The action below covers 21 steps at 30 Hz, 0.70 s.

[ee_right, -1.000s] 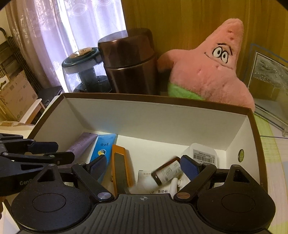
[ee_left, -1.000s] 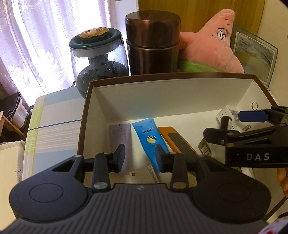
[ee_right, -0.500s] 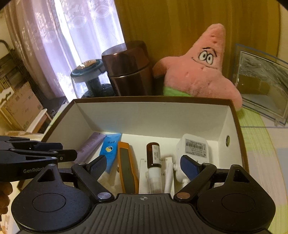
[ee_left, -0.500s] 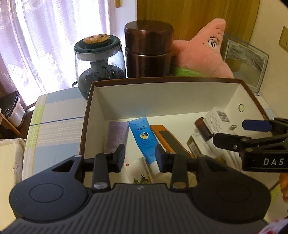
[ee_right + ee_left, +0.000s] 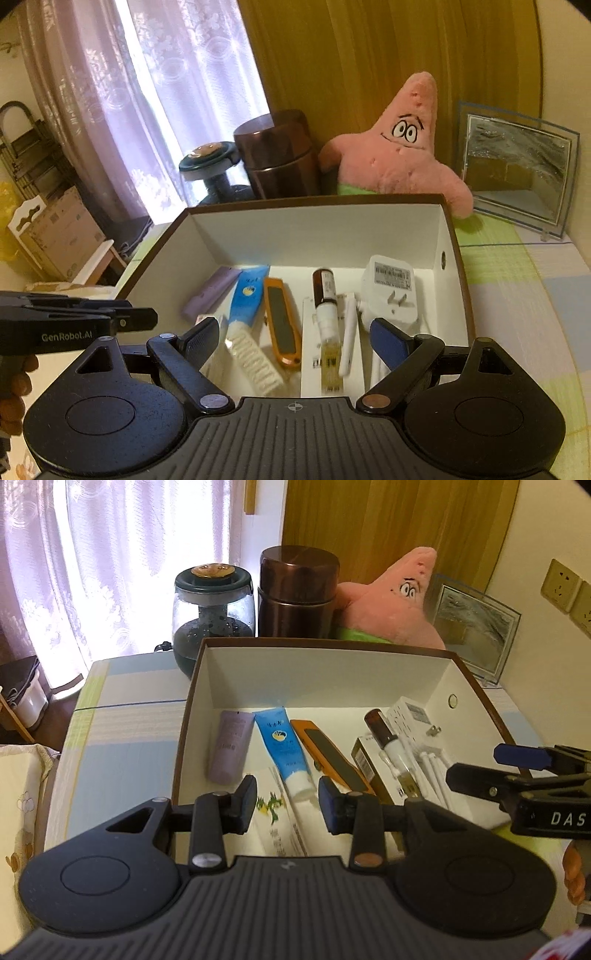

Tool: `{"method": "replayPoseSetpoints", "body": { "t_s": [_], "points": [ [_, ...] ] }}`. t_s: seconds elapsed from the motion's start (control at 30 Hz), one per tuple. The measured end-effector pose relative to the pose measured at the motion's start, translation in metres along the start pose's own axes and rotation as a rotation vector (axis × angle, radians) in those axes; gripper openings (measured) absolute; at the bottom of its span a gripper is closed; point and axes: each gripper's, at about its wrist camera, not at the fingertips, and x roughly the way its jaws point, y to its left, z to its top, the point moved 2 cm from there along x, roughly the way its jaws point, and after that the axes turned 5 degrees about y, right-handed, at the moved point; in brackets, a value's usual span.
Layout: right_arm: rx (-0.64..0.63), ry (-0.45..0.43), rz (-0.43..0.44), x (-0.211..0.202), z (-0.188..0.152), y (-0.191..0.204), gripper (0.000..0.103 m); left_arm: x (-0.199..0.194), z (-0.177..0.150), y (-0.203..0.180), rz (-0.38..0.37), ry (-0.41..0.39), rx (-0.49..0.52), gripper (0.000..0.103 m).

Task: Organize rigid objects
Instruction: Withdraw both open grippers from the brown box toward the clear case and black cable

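A brown-rimmed white box point(image 5: 192, 686) point(image 5: 458, 240) holds a row of items: a lilac tube point(image 5: 229, 746) point(image 5: 208, 291), a blue tube point(image 5: 282, 744) point(image 5: 245, 299), an orange cutter point(image 5: 325, 749) point(image 5: 280, 321), a brown dropper bottle point(image 5: 384, 738) point(image 5: 325, 295) and a white plug adapter point(image 5: 413, 716) point(image 5: 391, 291). My left gripper point(image 5: 288, 805) is open and empty above the box's near left part. My right gripper point(image 5: 295, 336) is open and empty above the near right part.
Behind the box stand a glass jar point(image 5: 214, 609), a brown canister point(image 5: 295, 590) point(image 5: 277, 155), a pink star plush point(image 5: 399, 147) and a glass picture frame point(image 5: 517, 166). The box stands on a checked tablecloth point(image 5: 122, 738). A curtain hangs at the left.
Both grippers have pulled back and risen from the box, so more of its contents show. The brown dropper bottle, tilted and blurred one second ago, now lies straight in the row.
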Motion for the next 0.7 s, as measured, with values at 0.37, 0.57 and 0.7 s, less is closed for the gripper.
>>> {"method": "replayPoseSetpoints", "body": {
  "t_s": [0.37, 0.57, 0.7],
  "points": [
    [-0.050, 0.047, 0.012, -0.030, -0.041, 0.019, 0.086, -0.033, -0.039, -0.004, -0.002, 0.013, -0.010, 0.033],
    [-0.055, 0.049, 0.018, -0.046, -0.054, 0.026, 0.086, -0.048, -0.055, -0.003, -0.003, 0.008, -0.016, 0.033],
    [-0.059, 0.052, 0.021, -0.056, -0.063, 0.032, 0.086, -0.057, -0.066, -0.003, -0.002, 0.010, -0.021, 0.033]
  ]
}}
